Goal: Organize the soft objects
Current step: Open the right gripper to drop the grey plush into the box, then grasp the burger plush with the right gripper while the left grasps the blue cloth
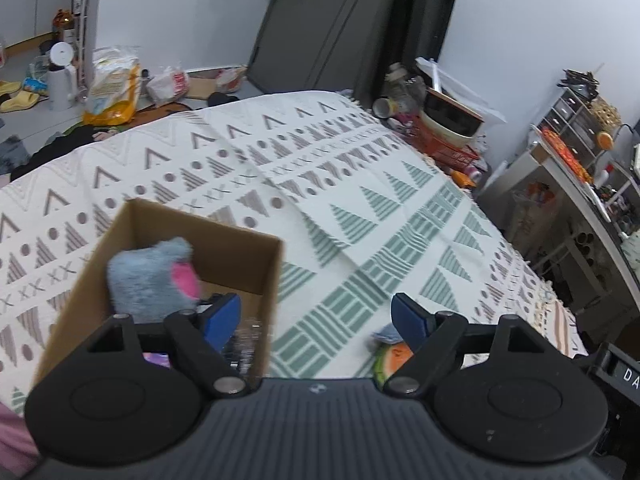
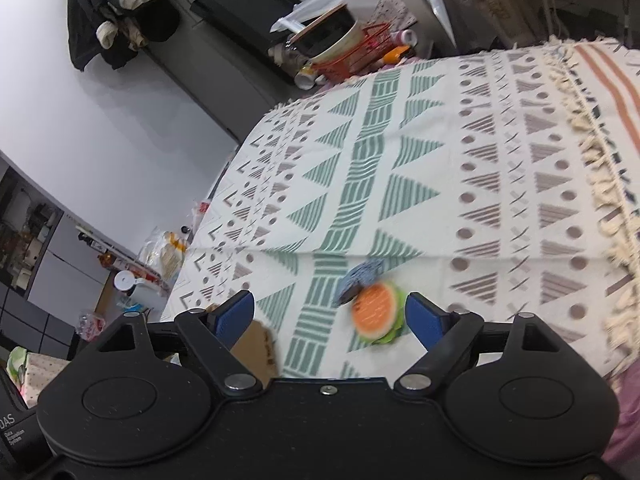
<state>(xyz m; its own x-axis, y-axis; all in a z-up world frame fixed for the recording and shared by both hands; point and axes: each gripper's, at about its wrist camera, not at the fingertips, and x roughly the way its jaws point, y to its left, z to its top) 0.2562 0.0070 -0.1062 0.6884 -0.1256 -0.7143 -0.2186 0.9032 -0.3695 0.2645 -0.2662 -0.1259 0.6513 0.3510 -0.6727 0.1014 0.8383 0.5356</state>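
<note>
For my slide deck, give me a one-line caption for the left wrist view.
Open left gripper above a patterned bedspread, beside a cardboard box holding a grey plush.

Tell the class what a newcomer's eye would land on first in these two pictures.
First comes the patterned blanket, which fills both views. Next, the cardboard box at the left of the left wrist view, with a fluffy grey and pink plush toy inside. Then the watermelon-slice toy lying on the blanket before the open right gripper.

Box: open, on patterned blanket
Plush: grey, pink ear, inside box
Left gripper: fingers spread, empty
</note>
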